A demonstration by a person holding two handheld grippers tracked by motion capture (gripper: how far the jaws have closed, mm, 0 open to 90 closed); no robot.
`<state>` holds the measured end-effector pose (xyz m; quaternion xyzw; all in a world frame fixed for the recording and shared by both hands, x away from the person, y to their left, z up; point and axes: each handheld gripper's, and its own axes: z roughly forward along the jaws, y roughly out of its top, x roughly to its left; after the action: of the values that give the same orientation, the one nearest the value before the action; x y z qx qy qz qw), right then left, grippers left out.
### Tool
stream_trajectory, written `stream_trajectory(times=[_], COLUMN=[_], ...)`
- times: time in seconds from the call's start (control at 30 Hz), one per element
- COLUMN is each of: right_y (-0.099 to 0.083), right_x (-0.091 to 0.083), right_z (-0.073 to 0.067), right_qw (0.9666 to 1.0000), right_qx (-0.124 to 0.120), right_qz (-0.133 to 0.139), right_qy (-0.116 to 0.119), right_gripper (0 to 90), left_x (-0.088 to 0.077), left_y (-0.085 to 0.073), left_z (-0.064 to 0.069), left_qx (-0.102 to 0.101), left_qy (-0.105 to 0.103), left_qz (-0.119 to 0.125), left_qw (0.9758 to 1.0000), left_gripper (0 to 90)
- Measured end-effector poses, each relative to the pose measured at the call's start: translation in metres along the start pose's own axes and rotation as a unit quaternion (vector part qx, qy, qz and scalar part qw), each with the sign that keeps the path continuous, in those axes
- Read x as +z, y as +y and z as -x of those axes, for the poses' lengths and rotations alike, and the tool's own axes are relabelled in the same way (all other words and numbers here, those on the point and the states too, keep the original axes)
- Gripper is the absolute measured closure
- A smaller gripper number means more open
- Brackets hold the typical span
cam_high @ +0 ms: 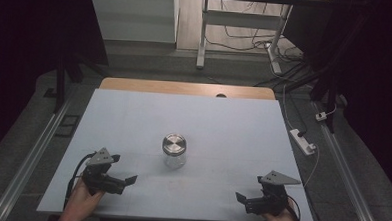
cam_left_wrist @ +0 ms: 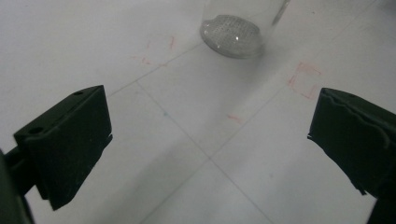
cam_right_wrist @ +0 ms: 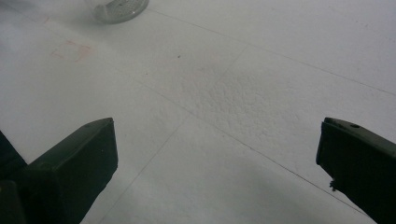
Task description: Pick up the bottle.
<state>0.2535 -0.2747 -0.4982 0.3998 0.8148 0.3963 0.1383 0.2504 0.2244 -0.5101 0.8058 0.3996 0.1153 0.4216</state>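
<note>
A clear glass jar (cam_high: 174,150) with a silver metal lid stands upright in the middle of the white table (cam_high: 223,121). My left gripper (cam_high: 129,179) rests near the front left edge, open, jaws pointing right toward the jar. In the left gripper view the jar's base (cam_left_wrist: 231,35) sits ahead, past the gap of my left gripper (cam_left_wrist: 210,135). My right gripper (cam_high: 239,198) lies at the front right, open, pointing left. The right gripper view shows the jar's base (cam_right_wrist: 117,8) far off at the top left, beyond my right gripper (cam_right_wrist: 217,158). Nothing is held.
Faint red pen marks (cam_left_wrist: 306,80) and thin seam lines cross the white sheet. A wooden strip (cam_high: 187,88) shows at the table's far edge. A white power strip (cam_high: 303,141) lies on the floor to the right, with desk legs (cam_high: 203,35) and cables behind.
</note>
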Motion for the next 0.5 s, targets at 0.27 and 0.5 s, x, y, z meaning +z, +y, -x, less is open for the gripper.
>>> stream_trajectory(times=[0.27,0.5], right_y=[0.0,0.0], right_x=[0.0,0.0], right_z=[0.0,0.0], right_qw=[1.0,1.0], right_qx=[0.0,0.0], right_qz=[0.001,0.001], right_qy=[-0.001,0.001], right_gripper=[0.0,0.0], left_x=[0.025,0.048], left_y=[0.02,0.036], left_z=[0.0,0.005], left_qx=[0.022,0.058], left_qy=[-0.018,-0.027], left_qz=[-0.006,-0.016], left_qw=[0.9996,0.9978], left_gripper=[0.0,0.0])
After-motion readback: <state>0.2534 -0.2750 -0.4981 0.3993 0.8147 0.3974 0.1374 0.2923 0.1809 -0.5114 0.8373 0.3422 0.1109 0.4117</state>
